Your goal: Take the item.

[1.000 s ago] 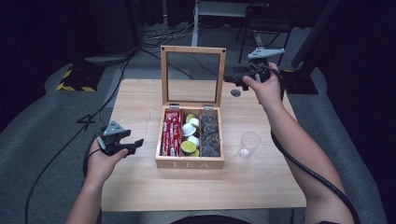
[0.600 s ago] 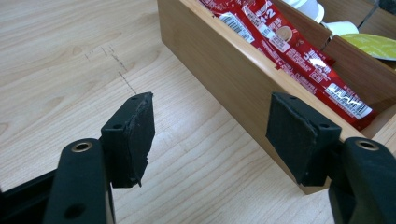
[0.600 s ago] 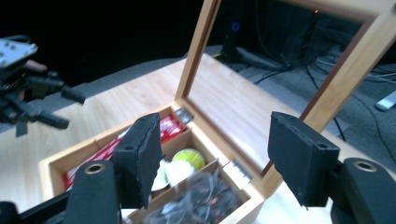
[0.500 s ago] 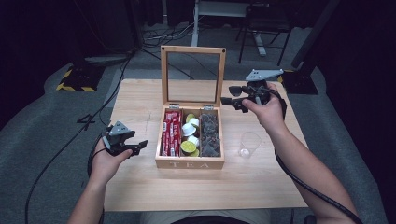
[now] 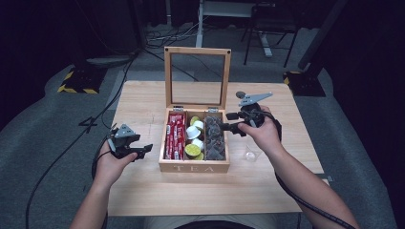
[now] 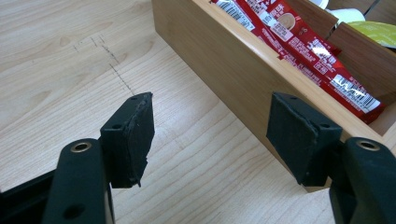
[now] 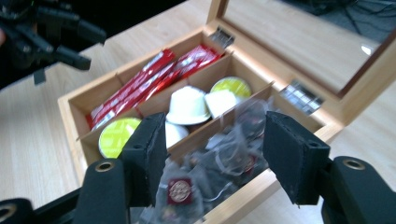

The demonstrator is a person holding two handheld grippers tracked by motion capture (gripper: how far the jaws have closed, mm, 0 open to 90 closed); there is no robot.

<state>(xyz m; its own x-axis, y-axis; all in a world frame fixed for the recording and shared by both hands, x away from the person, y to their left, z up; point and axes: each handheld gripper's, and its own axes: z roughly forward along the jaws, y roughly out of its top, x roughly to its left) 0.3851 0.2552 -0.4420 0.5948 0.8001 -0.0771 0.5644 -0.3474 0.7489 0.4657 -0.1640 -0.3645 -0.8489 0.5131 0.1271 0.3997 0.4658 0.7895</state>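
Open tea box [image 5: 193,166] at frame centre holds red sachets [image 5: 175,136], capsules [image 5: 195,138] and tea bags [image 5: 215,139]; right gripper [image 5: 228,122], jaws wide, hovers over the bags; left gripper [image 5: 144,150], jaws wide, sits beside the box.

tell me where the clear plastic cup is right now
In the high view the clear plastic cup stands on the table, just right of the tea box, below the person's right hand holding the right gripper.

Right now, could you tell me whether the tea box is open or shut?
Open: the tea box has its glass lid standing upright.
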